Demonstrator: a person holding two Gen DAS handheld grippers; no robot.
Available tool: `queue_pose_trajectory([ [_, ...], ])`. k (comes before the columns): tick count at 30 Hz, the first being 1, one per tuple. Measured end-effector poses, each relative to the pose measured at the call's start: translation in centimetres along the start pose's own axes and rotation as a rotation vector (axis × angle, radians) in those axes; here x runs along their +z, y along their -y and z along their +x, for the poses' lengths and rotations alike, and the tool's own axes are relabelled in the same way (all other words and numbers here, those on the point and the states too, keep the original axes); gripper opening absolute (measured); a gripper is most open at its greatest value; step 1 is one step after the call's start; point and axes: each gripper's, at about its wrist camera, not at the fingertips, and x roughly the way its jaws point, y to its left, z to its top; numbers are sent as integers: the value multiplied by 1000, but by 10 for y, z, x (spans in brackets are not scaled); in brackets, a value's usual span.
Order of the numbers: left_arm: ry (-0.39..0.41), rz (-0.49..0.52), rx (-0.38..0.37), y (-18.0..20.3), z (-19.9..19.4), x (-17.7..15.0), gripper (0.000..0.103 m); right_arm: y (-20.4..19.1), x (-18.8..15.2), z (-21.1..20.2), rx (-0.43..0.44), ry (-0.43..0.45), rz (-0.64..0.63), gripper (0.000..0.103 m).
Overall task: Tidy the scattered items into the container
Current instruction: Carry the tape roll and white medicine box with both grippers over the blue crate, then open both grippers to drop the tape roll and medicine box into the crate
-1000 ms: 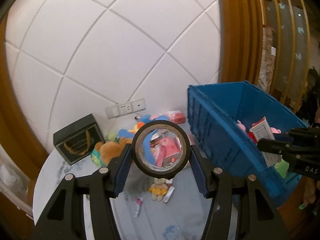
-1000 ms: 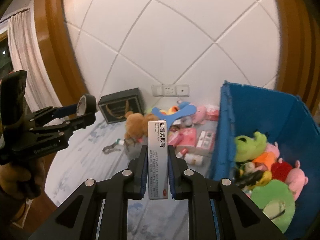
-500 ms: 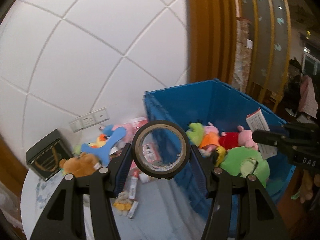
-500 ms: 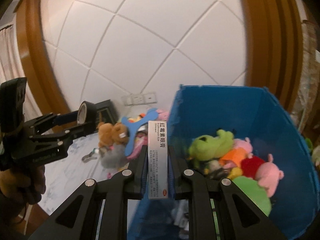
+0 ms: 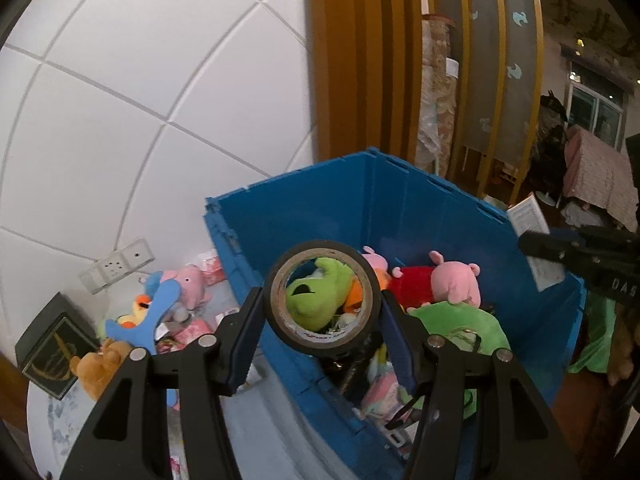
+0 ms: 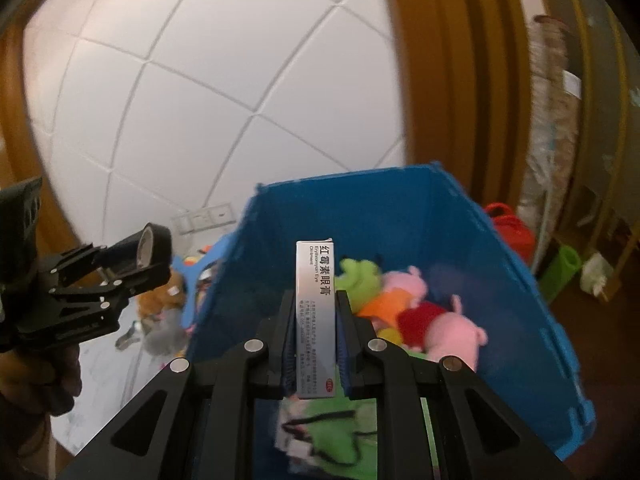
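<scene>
White marbled stone makes up the worktop point(image 5: 256, 432), which runs back to a wall of large white tiles point(image 5: 140, 92) with pale grout lines and a double socket plate point(image 5: 116, 266) set low on it. Warm wooden trim point(image 5: 344, 60) frames the tiled wall on the right, and past it the room opens onto slatted wood panels and dim clutter.

A blue plastic crate point(image 5: 420, 216) stands on the worktop against the wall. Inside lie soft toys: a green frog plush point(image 6: 358, 274), a pink pig plush point(image 5: 456, 282) in red, and a flat green plush piece point(image 5: 460, 324) near the front.

Left of the crate, loose things crowd the worktop: a blue plush point(image 5: 156, 316), a brown teddy point(image 5: 98, 364), pink packets point(image 5: 188, 328) and a black box point(image 5: 52, 344) with gold print.

The left gripper point(image 5: 322, 328) holds a roll of dark tape point(image 5: 322, 300) edge-on between its fingers point(image 5: 244, 340), above the near-left wall of the crate. The right gripper point(image 6: 316, 336) has its fingers point(image 6: 344, 336) narrowly pressed on a slim white ointment carton point(image 6: 315, 312), standing upright over the crate's near side.
</scene>
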Motion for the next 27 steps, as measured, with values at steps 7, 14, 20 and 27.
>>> queue_pose_trajectory([
  [7,-19,39,-44,22,19,9,56,34,-10,3,-62,-17,60,17],
  [14,-18,79,-74,41,31,21,56,53,-22,4,-86,-33,105,17],
  [20,21,55,-111,42,28,35,58,58,-23,2,-99,-21,116,28],
  [27,34,7,-57,18,20,31,92,50,-22,1,-104,10,107,101],
])
